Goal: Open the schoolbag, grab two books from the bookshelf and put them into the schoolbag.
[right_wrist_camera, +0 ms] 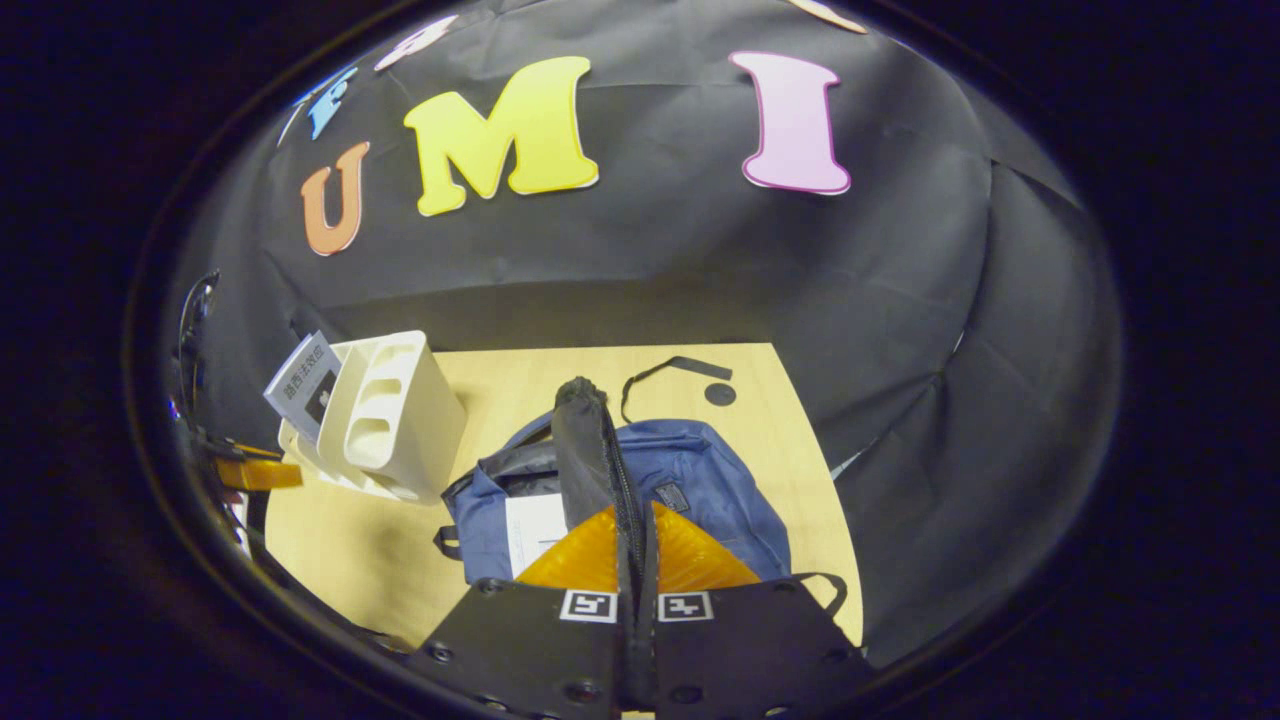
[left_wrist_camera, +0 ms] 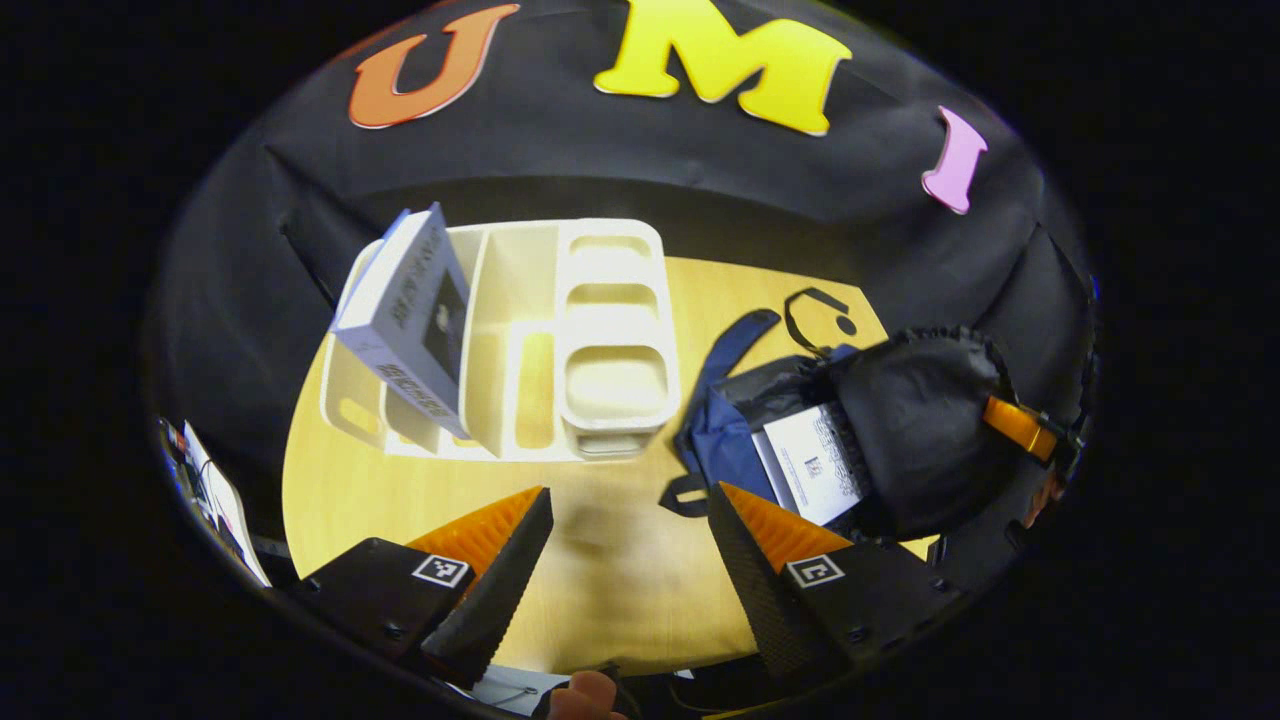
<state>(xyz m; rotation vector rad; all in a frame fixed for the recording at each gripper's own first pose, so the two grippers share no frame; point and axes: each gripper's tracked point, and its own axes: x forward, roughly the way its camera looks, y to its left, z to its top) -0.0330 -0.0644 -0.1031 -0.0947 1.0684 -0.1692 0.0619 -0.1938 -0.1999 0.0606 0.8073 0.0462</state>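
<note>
Left gripper view, from the left: found one book point(left_wrist_camera: 410, 315) standing tilted in the left end slot of the cream bookshelf point(left_wrist_camera: 560, 340), its top leaning out past the rim. Saw the shelf resting on the wooden table point(left_wrist_camera: 620, 580), its other slots bare. Noted the left gripper point(left_wrist_camera: 630, 492) hovering above the table with jaws spread wide, gripping nothing. Made out a fingertip point(left_wrist_camera: 590, 695) at the bottom edge. Further right, saw straight down into the open blue schoolbag point(left_wrist_camera: 720, 430): a second book point(left_wrist_camera: 815, 465) lying inside, the black-lined flap point(left_wrist_camera: 920, 420) lifted back at the right by the right gripper point(left_wrist_camera: 1020, 425).

Right gripper view, from the left: glimpsed the left gripper point(right_wrist_camera: 255, 472) at the edge, beside the bookshelf point(right_wrist_camera: 395, 420) seen end-on, with the tilted book point(right_wrist_camera: 303, 385) behind it. At centre, found the right gripper point(right_wrist_camera: 637, 540) with jaws pressed together on a raised fold of the flap point(right_wrist_camera: 590, 440), holding it up. Saw the second book point(right_wrist_camera: 535, 530) as a pale strip inside the schoolbag point(right_wrist_camera: 700, 490). Noted a black strap point(right_wrist_camera: 665, 370) lying on the table beyond.
</note>
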